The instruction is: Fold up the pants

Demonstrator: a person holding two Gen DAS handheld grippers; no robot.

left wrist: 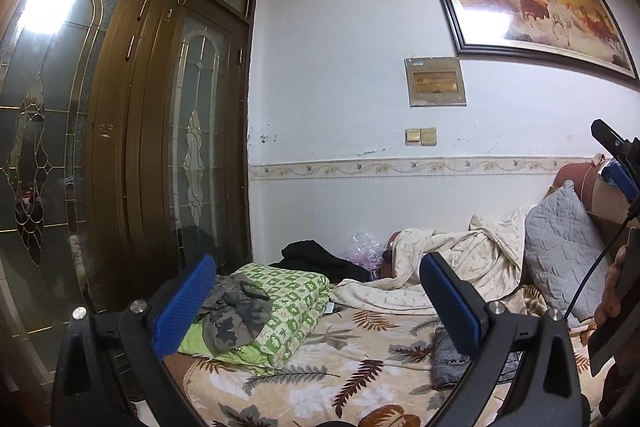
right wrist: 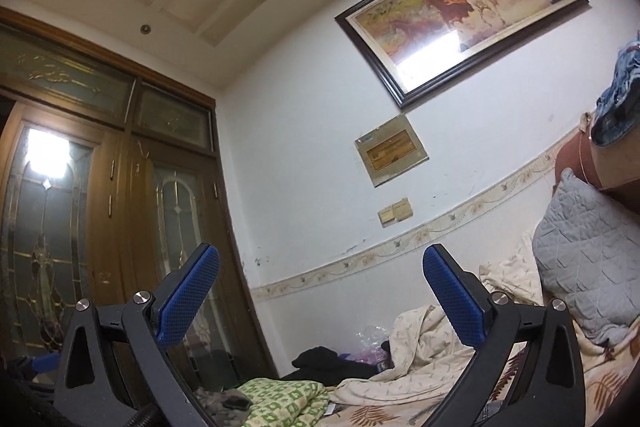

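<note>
A small grey garment, likely the pants [left wrist: 450, 361], lies crumpled on the leaf-patterned bed sheet [left wrist: 360, 359], partly behind my left gripper's right finger. My left gripper [left wrist: 316, 283] is open and empty, held above the bed, its blue pads [left wrist: 184, 307] wide apart. My right gripper [right wrist: 320, 275] is open and empty, tilted up toward the wall; part of it shows at the right edge of the left wrist view [left wrist: 618, 163]. A camouflage garment [left wrist: 236, 311] lies on a folded green quilt [left wrist: 296, 303].
A cream blanket [left wrist: 452, 259] is bunched at the back of the bed, beside a grey quilted pillow [left wrist: 560, 251]. Dark clothes [left wrist: 316, 259] lie by the wall. A brown wardrobe with glass doors [left wrist: 120, 131] stands on the left. A framed painting [left wrist: 528, 7] hangs above.
</note>
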